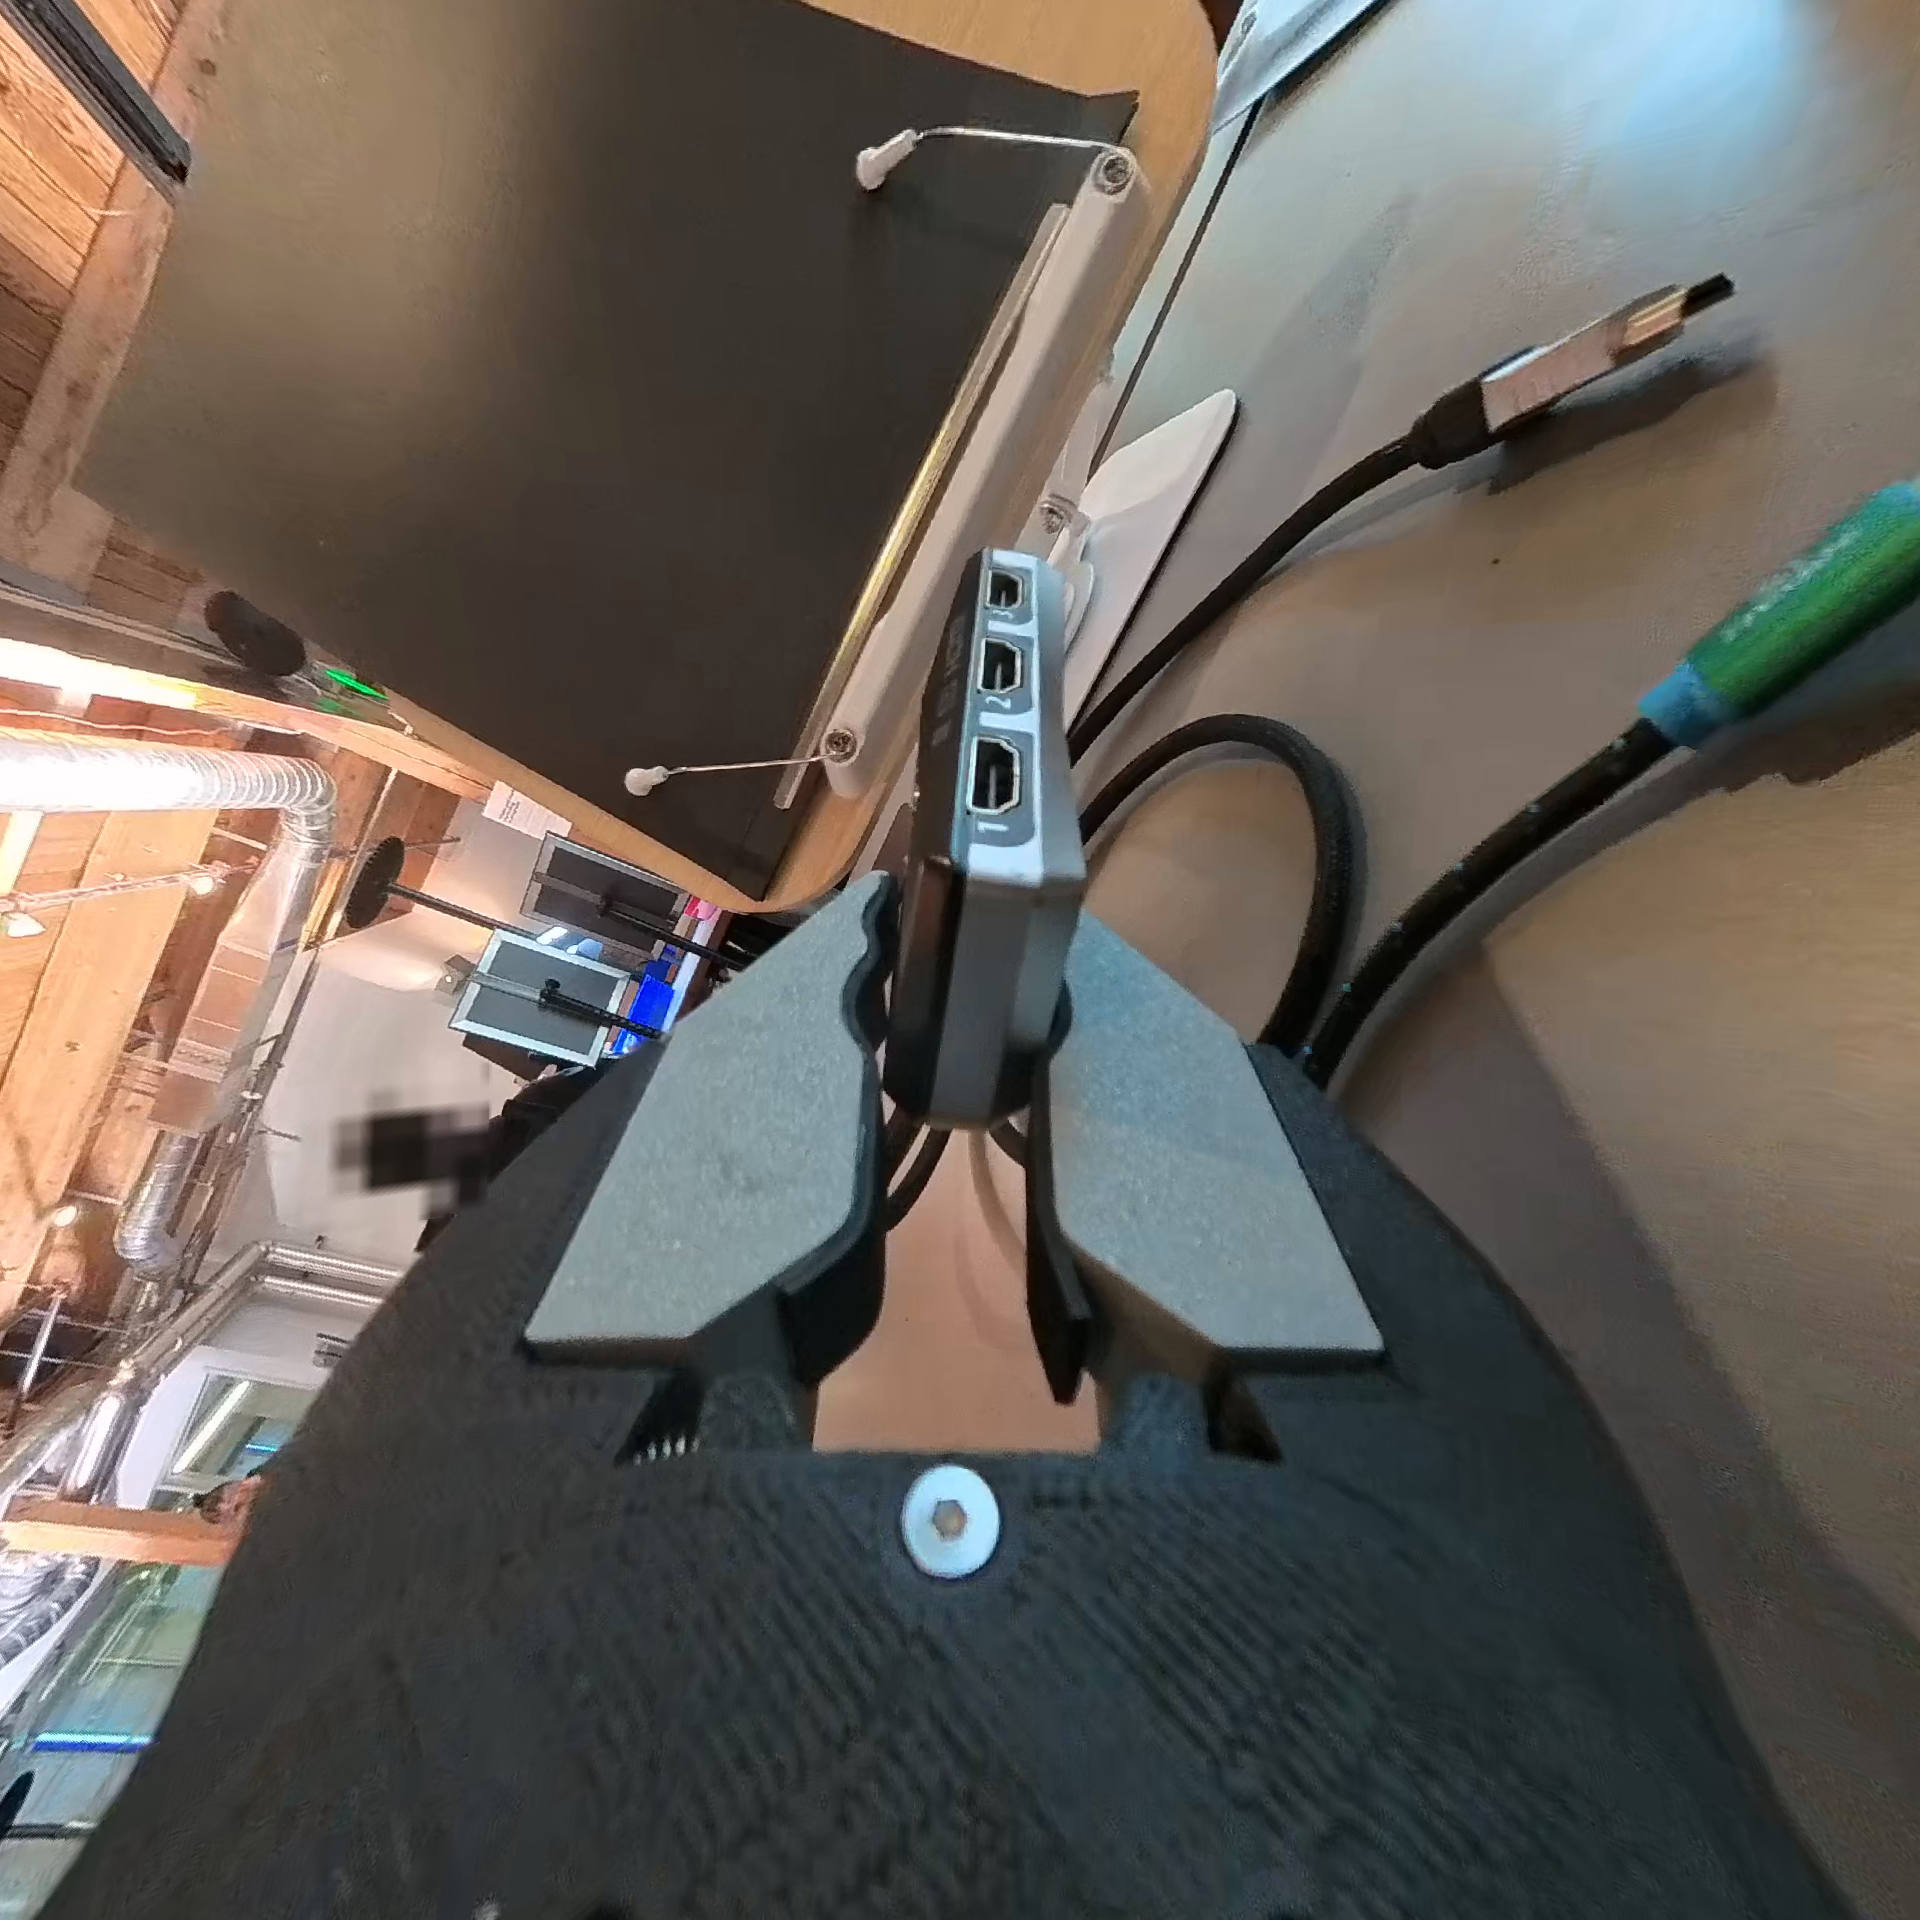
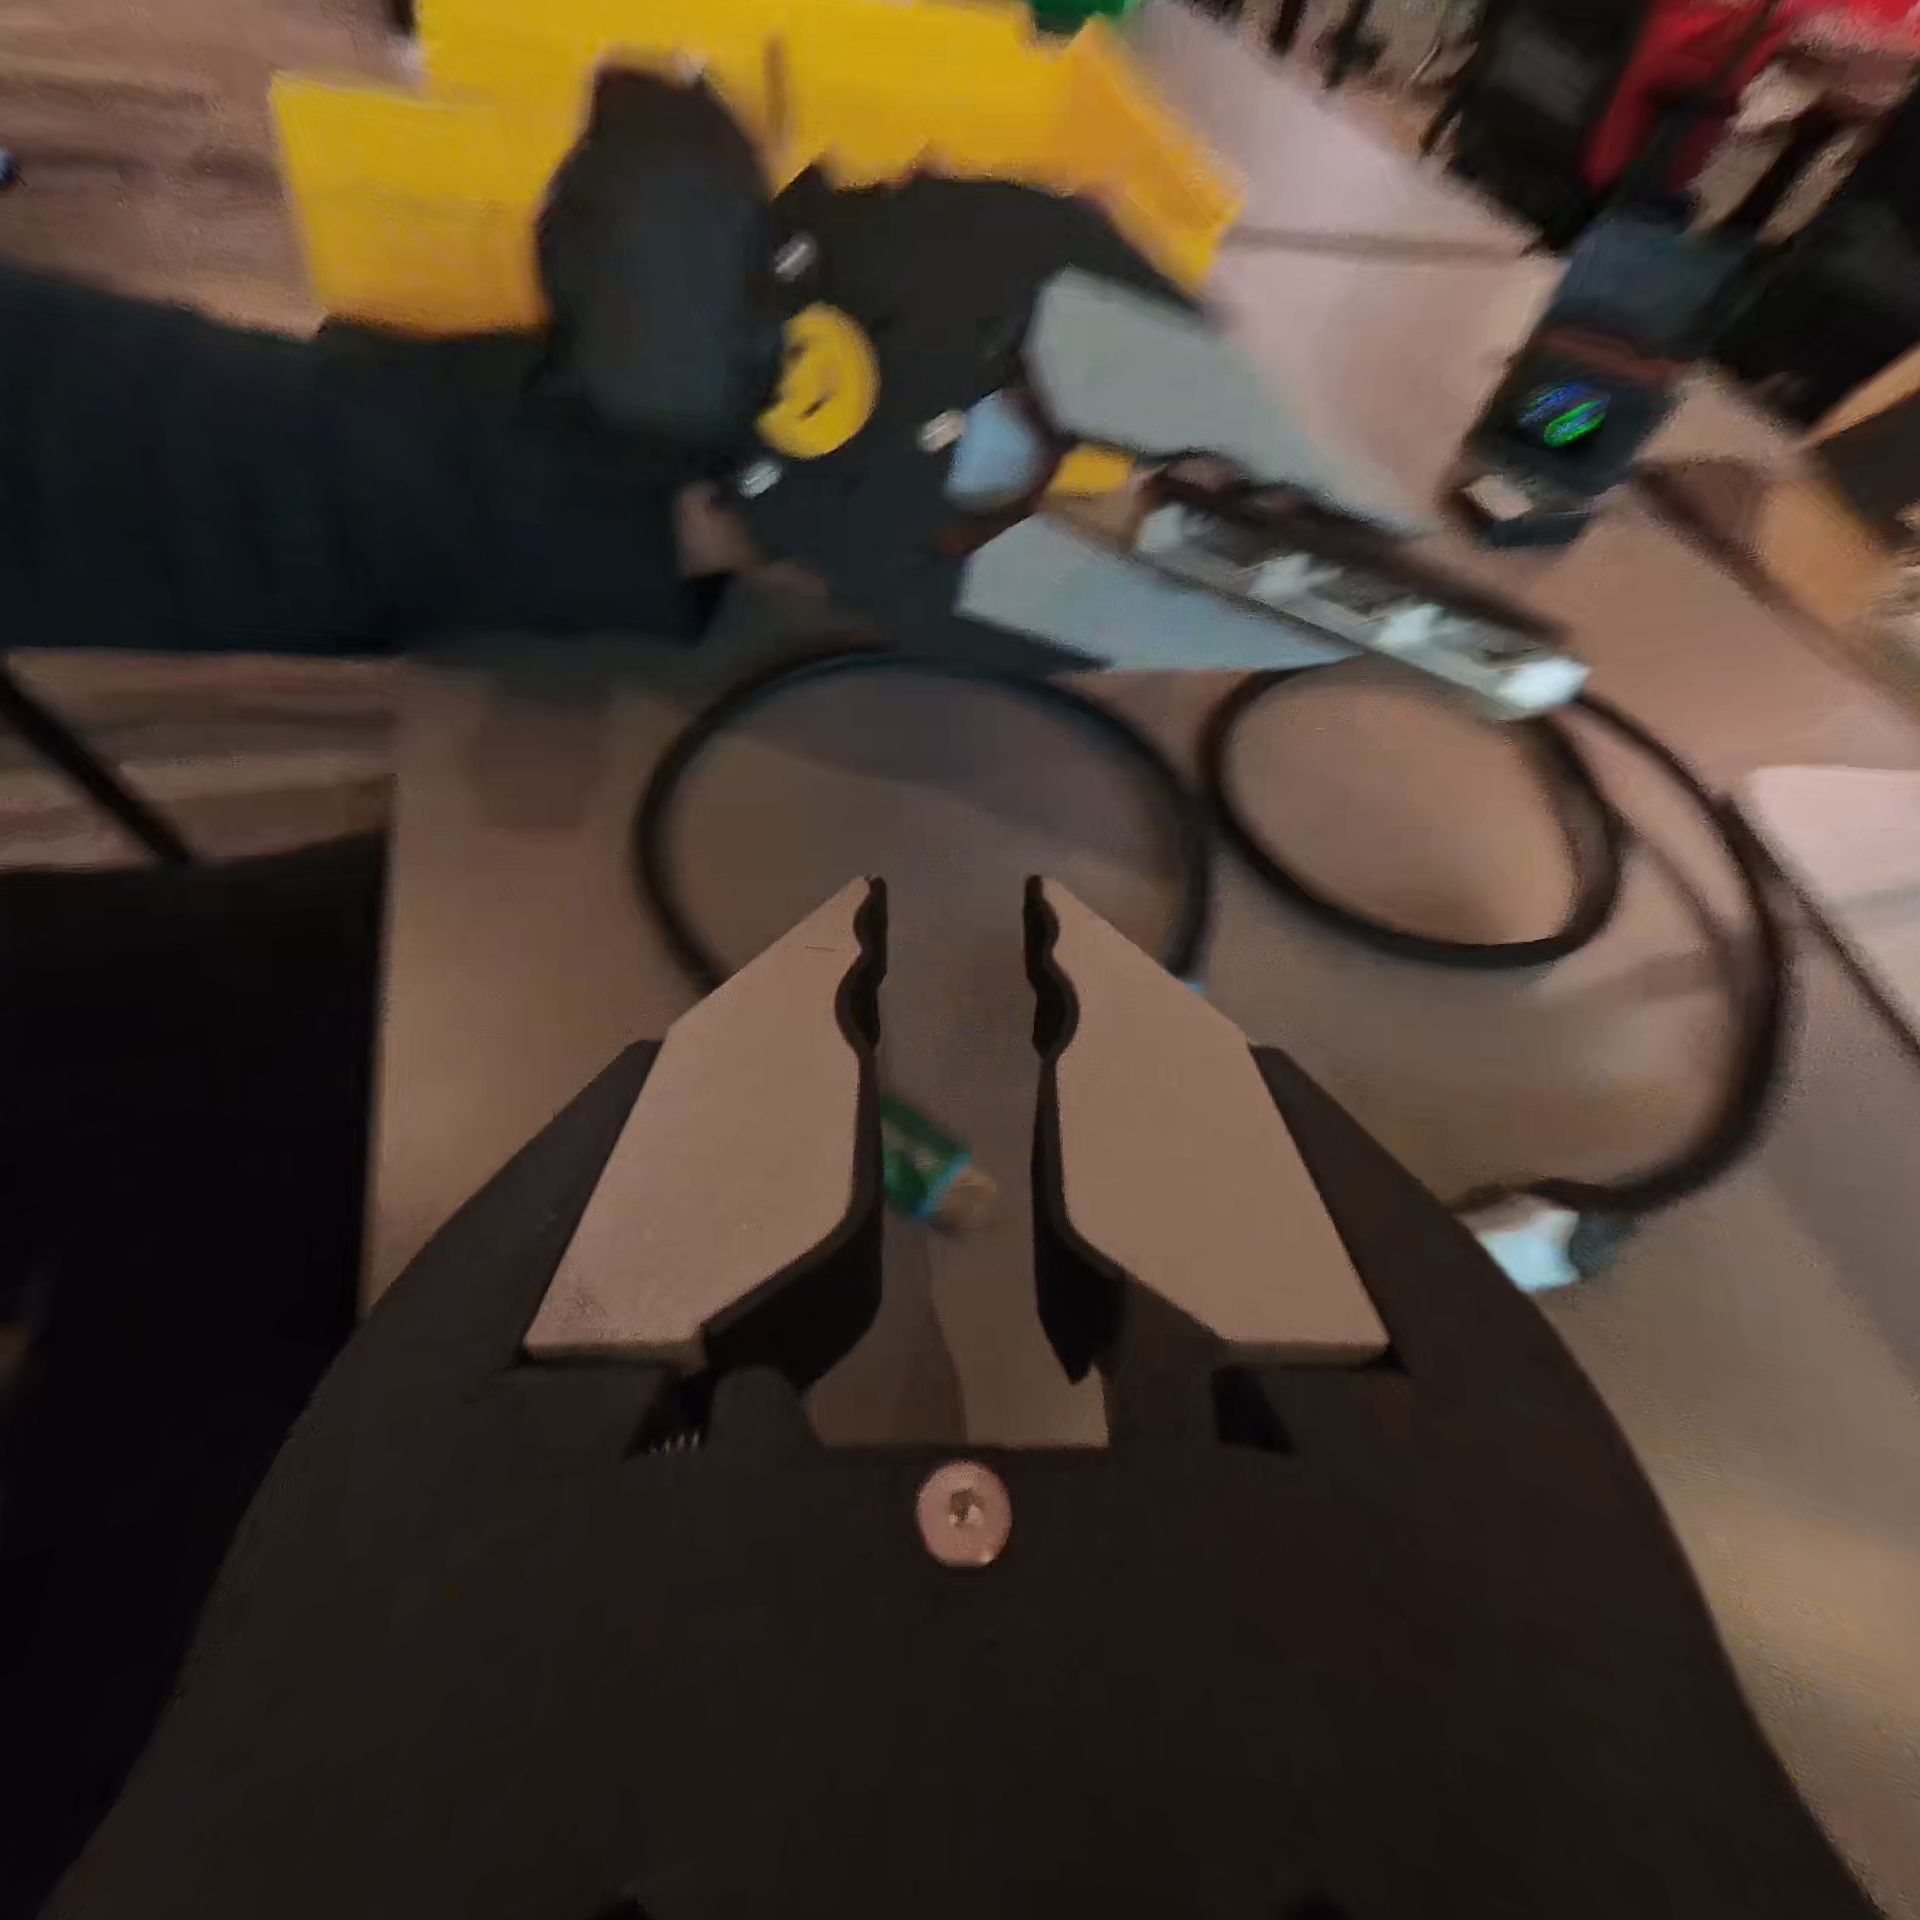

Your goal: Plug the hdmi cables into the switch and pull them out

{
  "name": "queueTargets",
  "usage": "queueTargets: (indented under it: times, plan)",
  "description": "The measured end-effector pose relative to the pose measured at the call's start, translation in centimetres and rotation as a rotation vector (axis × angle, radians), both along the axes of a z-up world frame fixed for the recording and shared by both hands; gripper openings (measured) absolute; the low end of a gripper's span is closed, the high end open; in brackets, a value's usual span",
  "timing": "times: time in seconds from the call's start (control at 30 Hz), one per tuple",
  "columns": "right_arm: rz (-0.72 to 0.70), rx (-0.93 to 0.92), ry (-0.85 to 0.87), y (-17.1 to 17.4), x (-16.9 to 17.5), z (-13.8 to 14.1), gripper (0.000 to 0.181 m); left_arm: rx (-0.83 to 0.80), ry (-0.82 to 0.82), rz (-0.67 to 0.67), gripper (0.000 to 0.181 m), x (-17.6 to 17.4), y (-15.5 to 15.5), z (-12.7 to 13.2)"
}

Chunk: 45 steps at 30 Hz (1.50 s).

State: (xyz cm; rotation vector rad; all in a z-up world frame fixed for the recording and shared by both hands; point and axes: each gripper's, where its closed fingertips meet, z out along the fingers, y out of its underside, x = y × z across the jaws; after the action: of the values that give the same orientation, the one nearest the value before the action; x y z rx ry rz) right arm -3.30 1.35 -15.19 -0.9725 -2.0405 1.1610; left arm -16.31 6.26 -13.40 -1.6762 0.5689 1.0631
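- left claw (image 1: 977, 997) clamps switch (image 1: 992, 831), its three ports unplugged
- right claw (image 2: 954, 935) narrowly parted, holding nothing, above green-ended cable plug (image 2: 920, 1164) on counter (image 2: 1714, 1403)

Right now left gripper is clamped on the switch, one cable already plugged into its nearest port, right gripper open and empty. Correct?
Not quite. The left gripper is clamped on the switch, but the left wrist view shows all three ports empty, including the nearest port; the plain plug and the green plug lie loose on the table. The right gripper is open and empty.
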Motion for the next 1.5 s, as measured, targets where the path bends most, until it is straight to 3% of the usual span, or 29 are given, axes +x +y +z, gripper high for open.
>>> queueTargets:
  times: [0.1, 0.2, 0.23, 0.3, 0.4, 0.53, 0.6, 0.67, 0.73, 0.87, 1.07, 1.17, 1.3, 1.37, 1.5]
  plan:
    - [-0.027, 0.078, -0.201, -2.6, 0.6, -3.6, 0.023, 0.000, -0.014, 0.020, 0.022, -0.5, 0.0, 0.1]
    - [-0.080, 0.034, -0.372, -4.2, 1.0, -6.0, 0.000, -0.002, -0.006, 0.041, 0.021, -0.9, -0.4, 0.1]
    - [-0.074, 0.016, -0.393, -4.5, 1.4, -6.0, 0.000, 0.000, -0.005, 0.047, 0.021, -1.0, -0.5, 0.2]
    - [-0.037, 0.067, -0.443, -4.0, 3.3, -6.1, 0.000, 0.016, -0.011, 0.059, 0.021, -1.2, -0.8, 0.5]
    - [-0.094, 0.205, -0.490, 0.0, 5.8, -6.2, 0.000, 0.031, -0.027, 0.065, 0.021, -1.4, -1.0, 0.8]
    - [-0.250, 0.326, -0.520, 5.6, 7.6, -5.8, 0.011, 0.025, -0.026, 0.055, 0.021, -1.2, -0.8, 0.7]
    - [-0.355, 0.303, -0.520, 7.3, 8.0, -5.2, 0.015, 0.018, -0.020, 0.053, 0.022, -1.1, -0.7, 0.5]
    - [-0.419, 0.151, -0.506, 6.9, 7.8, -4.7, 0.021, 0.021, -0.025, 0.055, 0.021, -1.1, -0.8, 0.6]
    - [-0.457, 0.039, -0.505, 6.4, 7.6, -4.5, 0.040, 0.028, -0.034, 0.058, 0.021, -1.2, -0.8, 0.6]
    - [-0.535, -0.026, -0.483, 6.5, 7.3, -4.8, 0.049, 0.031, -0.036, 0.056, 0.021, -1.2, -0.9, 0.7]
    - [-0.372, -0.073, -0.563, 3.9, 8.3, -5.5, 0.037, 0.067, -0.041, 0.049, 0.021, -1.1, -1.0, 1.3]
    - [-0.255, -0.088, -0.545, 1.4, 9.2, -4.1, 0.036, 0.067, -0.043, 0.053, 0.021, -1.3, -1.0, 1.3]
    - [-0.074, -0.113, -0.520, -3.8, 10.2, -3.0, 0.049, 0.063, -0.043, 0.051, 0.021, -1.3, -0.9, 1.3]
    - [-0.091, -0.073, -0.468, -5.1, 9.0, -3.5, 0.063, 0.056, -0.041, 0.052, 0.022, -1.2, -0.9, 1.1]
    - [-0.183, -0.128, -0.451, -6.5, 5.8, -4.8, 0.060, 0.051, -0.042, 0.052, 0.021, -1.2, -0.9, 1.0]
